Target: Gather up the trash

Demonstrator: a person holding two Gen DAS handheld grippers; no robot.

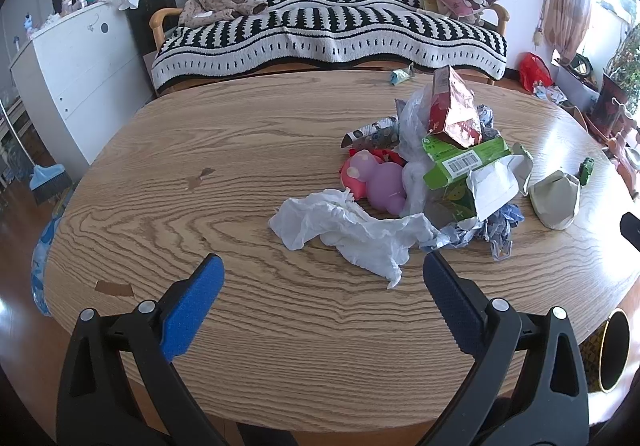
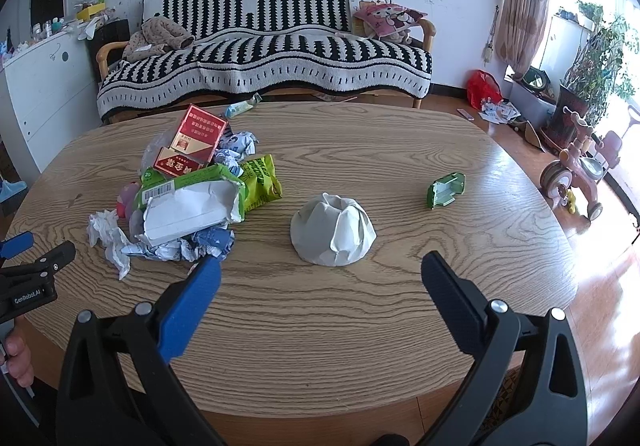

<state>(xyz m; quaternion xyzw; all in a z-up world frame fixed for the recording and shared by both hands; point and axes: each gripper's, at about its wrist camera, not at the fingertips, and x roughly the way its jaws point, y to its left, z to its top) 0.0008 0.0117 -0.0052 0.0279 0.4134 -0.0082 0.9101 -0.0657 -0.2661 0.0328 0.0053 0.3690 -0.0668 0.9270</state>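
Both your claws hang wide open over the wooden table point(image 1: 160, 174) with nothing in them: the left gripper point(image 1: 324, 278) has the crumpled white tissue point(image 1: 352, 230) just ahead between its fingers, and the right gripper point(image 2: 320, 278) faces the squashed grey paper bowl point(image 2: 334, 230) straight ahead. The main trash heap point(image 2: 188, 194), red carton over green box, sits ahead and to the left of your right claw. My read is that the tissue comes first: bring the left claw forward and low so both pads straddle the thick bunched middle, not the thin trailing corner, which would likely slip. Only the left view shows the pink toy point(image 1: 376, 178) tucked behind the tissue; only the right view shows the green snack bag point(image 2: 262, 182).
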